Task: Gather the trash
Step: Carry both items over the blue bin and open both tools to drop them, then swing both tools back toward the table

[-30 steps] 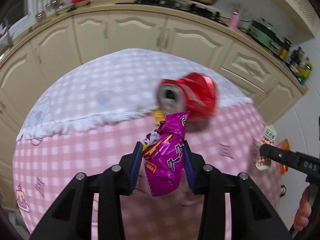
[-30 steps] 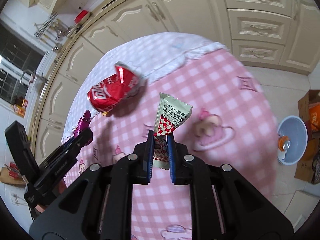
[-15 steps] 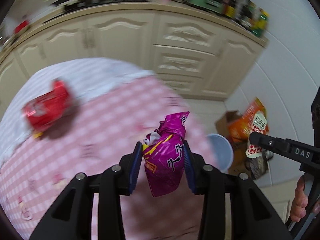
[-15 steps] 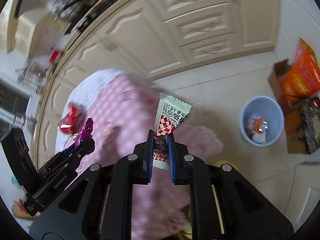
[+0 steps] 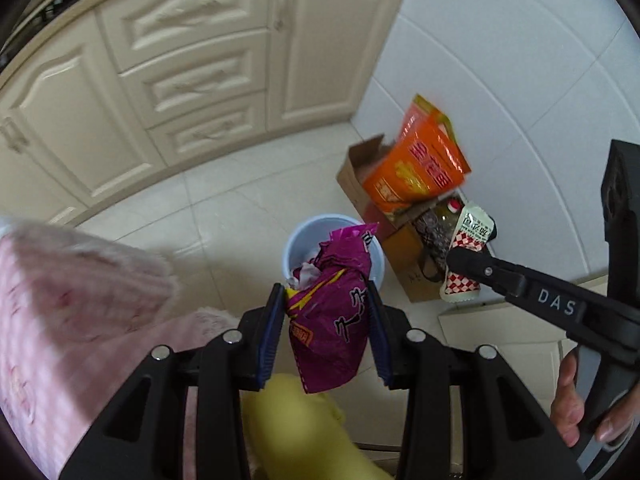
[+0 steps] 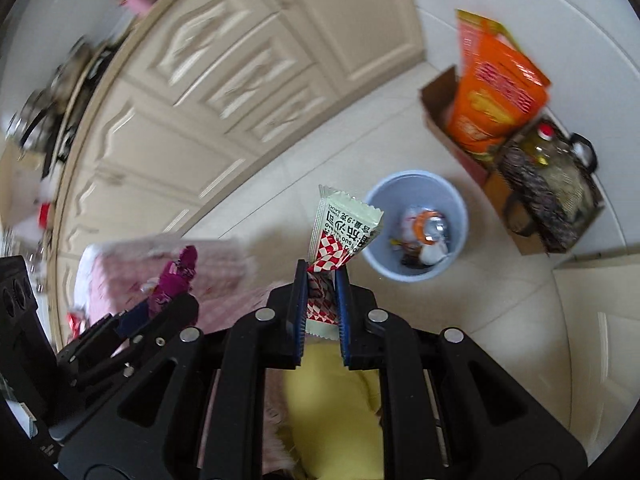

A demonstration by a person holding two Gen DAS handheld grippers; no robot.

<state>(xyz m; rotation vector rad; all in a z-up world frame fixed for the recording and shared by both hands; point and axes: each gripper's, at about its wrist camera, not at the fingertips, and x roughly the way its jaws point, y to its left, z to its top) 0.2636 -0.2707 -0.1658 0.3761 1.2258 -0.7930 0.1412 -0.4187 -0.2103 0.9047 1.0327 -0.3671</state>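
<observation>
My left gripper (image 5: 326, 300) is shut on a crumpled purple snack wrapper (image 5: 332, 320), whose top edge overlaps the light blue bin (image 5: 294, 240) on the floor beyond it. My right gripper (image 6: 322, 276) is shut on a pale green and red-checked sauce packet (image 6: 344, 228), held up left of the same blue bin (image 6: 456, 208), which holds several pieces of trash. The right gripper (image 5: 456, 258) with its packet (image 5: 474, 232) also shows at the right of the left wrist view. The left gripper (image 6: 176, 300) with the purple wrapper (image 6: 176, 276) appears at the left of the right wrist view.
A cardboard box (image 6: 440, 116) holding an orange bag (image 6: 496, 92) stands beside the bin, with a dark patterned bag (image 6: 540, 196) next to it. Cream cabinets (image 5: 192, 80) line the back. The pink checked tablecloth (image 5: 60, 300) hangs at left. Something yellow (image 6: 336, 408) lies below the grippers.
Both grippers have swung away from the table and the red can toward the floor. The blue bin, box and orange bag have come into view. Each gripper keeps its wrapper.
</observation>
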